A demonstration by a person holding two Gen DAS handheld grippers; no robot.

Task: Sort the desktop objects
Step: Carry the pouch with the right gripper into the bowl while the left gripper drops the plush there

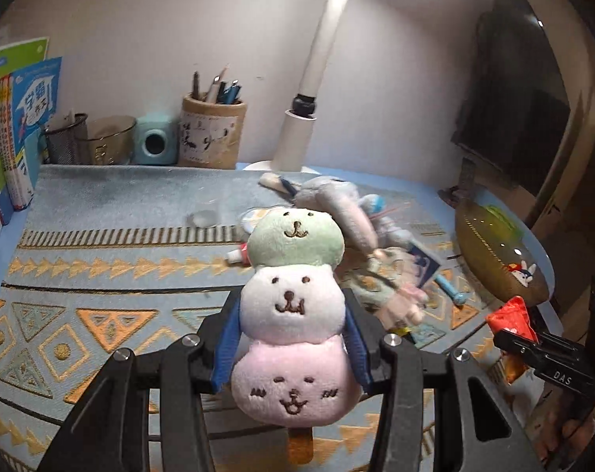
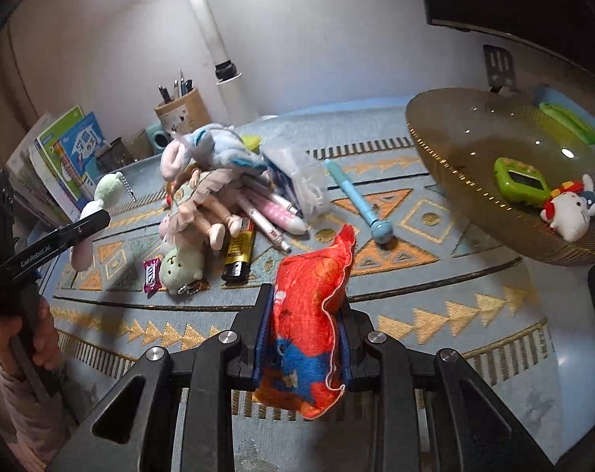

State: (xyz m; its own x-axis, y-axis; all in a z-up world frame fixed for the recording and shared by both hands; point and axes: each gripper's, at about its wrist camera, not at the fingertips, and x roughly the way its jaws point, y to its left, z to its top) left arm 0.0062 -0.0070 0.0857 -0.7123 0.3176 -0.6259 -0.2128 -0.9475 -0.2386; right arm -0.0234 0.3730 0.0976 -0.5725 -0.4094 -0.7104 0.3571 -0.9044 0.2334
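Both claws are full: the left gripper pinches a three-tiered plush dumpling toy upright between its blue pads, and the right gripper squeezes a red-and-blue cloth pouch. Ahead of the right claw lies the toy pile, with the brown tray off to its right.

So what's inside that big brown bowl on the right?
The bowl holds a green handheld game and a small white plush in a red scarf. The rest of its floor looks bare; the near rim hides a little.
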